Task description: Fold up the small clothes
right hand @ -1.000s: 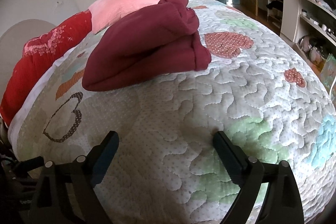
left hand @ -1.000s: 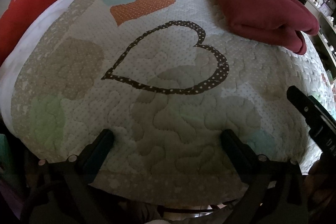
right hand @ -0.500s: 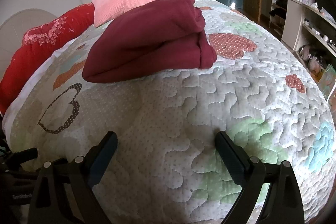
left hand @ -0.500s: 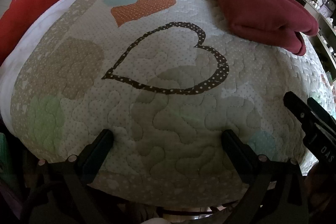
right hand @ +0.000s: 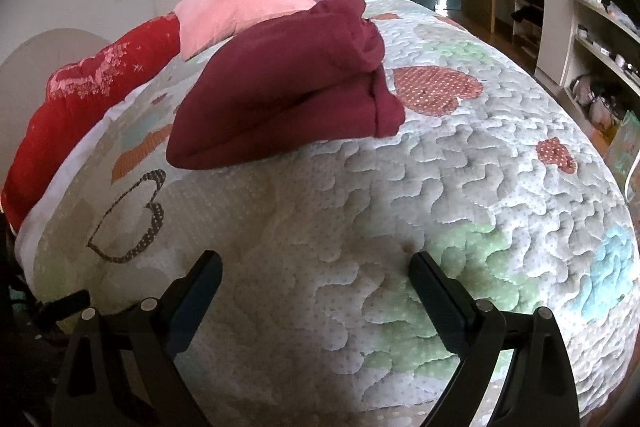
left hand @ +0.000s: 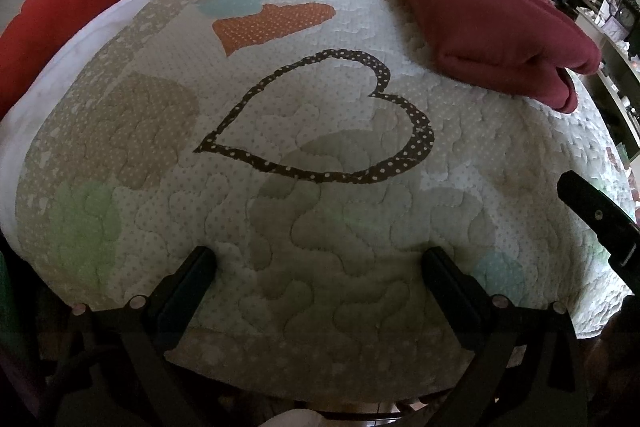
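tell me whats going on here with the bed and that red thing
A person holds a hand-held gripper in each hand over a heart-patterned quilt. The left hand-held gripper and the right hand-held gripper are both open and empty. A maroon garment lies folded on the quilt ahead of them, near a pink pillow. Neither gripper touches it, so the folding looks done.

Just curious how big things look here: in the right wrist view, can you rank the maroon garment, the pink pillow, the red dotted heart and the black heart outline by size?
1. Maroon garment
2. Pink pillow, partly hidden
3. Red dotted heart and black heart outline: look alike; the fisheye makes ranking unsure.
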